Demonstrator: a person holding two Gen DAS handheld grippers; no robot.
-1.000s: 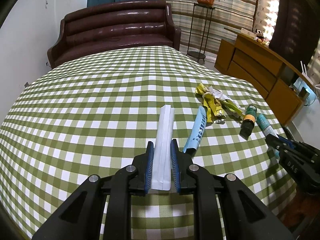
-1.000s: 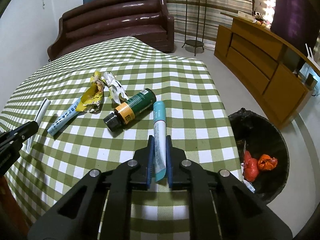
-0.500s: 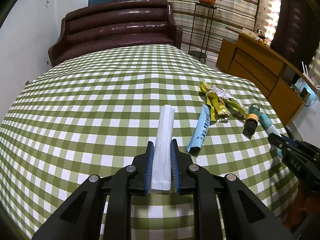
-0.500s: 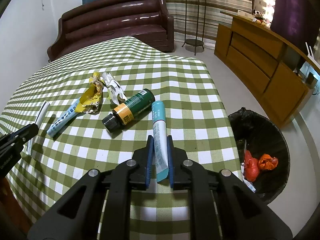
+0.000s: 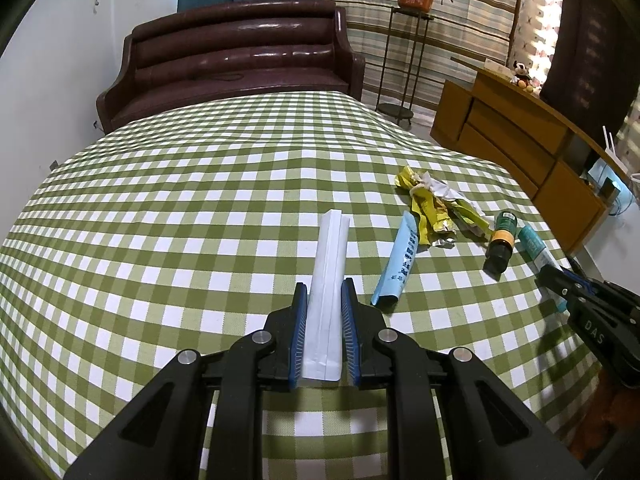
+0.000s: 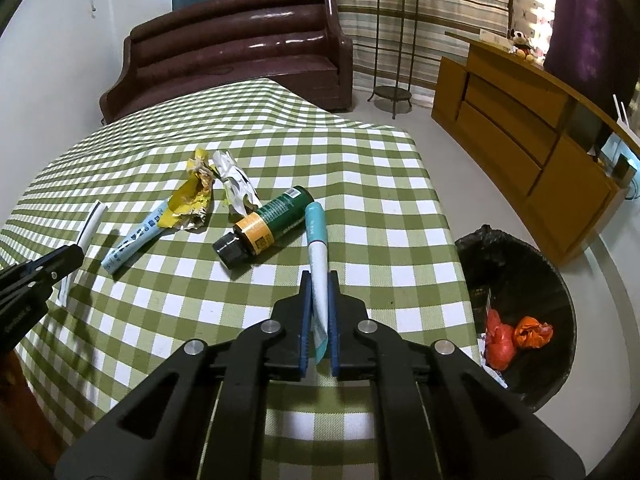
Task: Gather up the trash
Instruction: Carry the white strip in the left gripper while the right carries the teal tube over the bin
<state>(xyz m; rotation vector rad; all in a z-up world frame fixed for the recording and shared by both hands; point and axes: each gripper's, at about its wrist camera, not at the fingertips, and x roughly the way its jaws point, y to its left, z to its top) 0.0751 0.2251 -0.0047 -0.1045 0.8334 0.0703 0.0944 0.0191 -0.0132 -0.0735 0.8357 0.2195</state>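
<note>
A: What does the left gripper have?

B: Its fingers are clamped on the near end of a long white folded packet, which lies flat on the green checked surface and points away from the camera.

A: And the right gripper?

B: Its jaws have just been closing, and the blue pads now pinch the flat tail of a teal and white tube. The tube's capped end rests on the cloth, just beside the green bottle.

A: How does that bottle lie?

B: On its side, black cap toward the camera, with an orange band below the cap.

A: What other trash is on the cloth?

B: A light blue tube to the left of the bottle, with a crumpled yellow wrapper overlapping its far end, and a crumpled white wrapper touching the bottle's far side.

A: Where is the bin?

B: A black-lined trash bin stands on the floor, to the right of the surface's edge. Red and orange crumpled pieces lie inside it.
</note>
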